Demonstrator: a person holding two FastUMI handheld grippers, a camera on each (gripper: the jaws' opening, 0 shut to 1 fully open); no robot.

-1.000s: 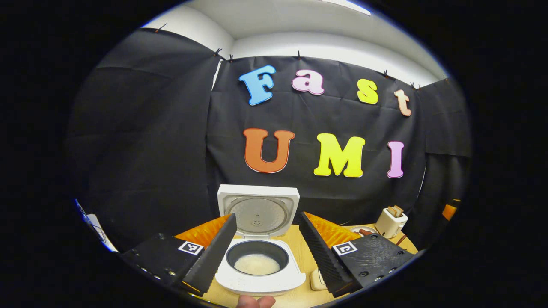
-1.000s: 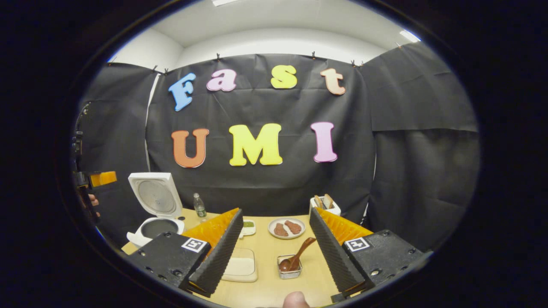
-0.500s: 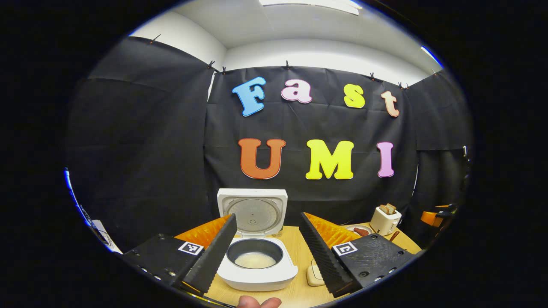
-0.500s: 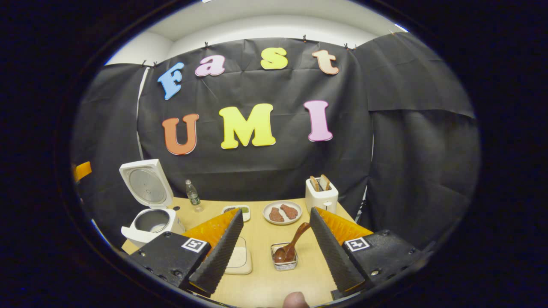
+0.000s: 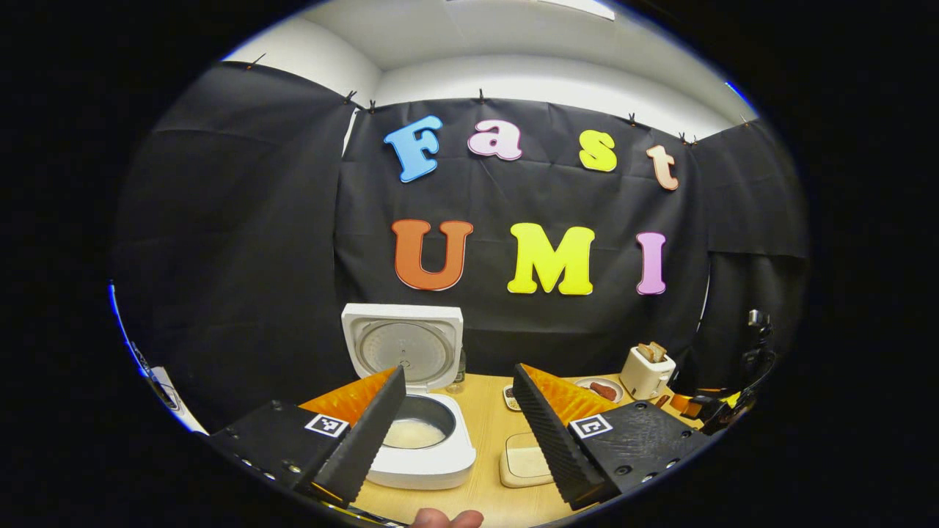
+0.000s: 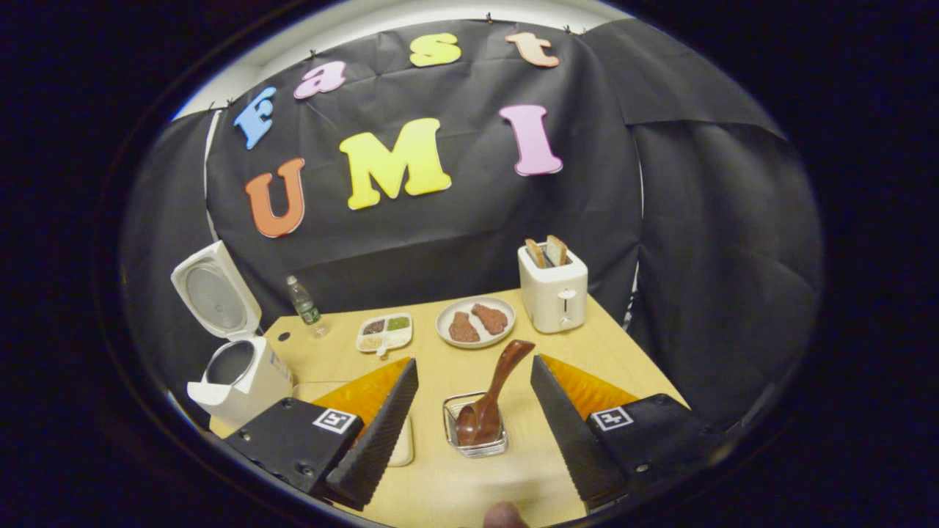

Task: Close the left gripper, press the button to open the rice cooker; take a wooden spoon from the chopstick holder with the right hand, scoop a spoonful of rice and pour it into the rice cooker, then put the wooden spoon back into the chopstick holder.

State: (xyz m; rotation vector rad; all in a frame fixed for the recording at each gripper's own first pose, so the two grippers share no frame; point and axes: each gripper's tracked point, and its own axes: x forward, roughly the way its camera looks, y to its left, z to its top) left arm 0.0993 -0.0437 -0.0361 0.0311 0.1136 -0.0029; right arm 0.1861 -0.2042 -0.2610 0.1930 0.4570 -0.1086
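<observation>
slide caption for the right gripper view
Open right gripper lines up on the wooden spoon in its chopstick holder.

Before you, the wooden spoon (image 6: 487, 399) stands in the chopstick holder (image 6: 475, 426). Behind it lies the plate (image 6: 475, 322), toaster (image 6: 552, 287) to its right. The rice cooker (image 6: 238, 372) sits far left on the table (image 6: 609, 345).

Wooden table (image 6: 601, 345) with rice cooker (image 6: 242, 374), toaster (image 6: 552, 290)

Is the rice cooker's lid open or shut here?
Open: the rice cooker lid stands upright behind the pot, whose inside is exposed with something pale in it.
</observation>
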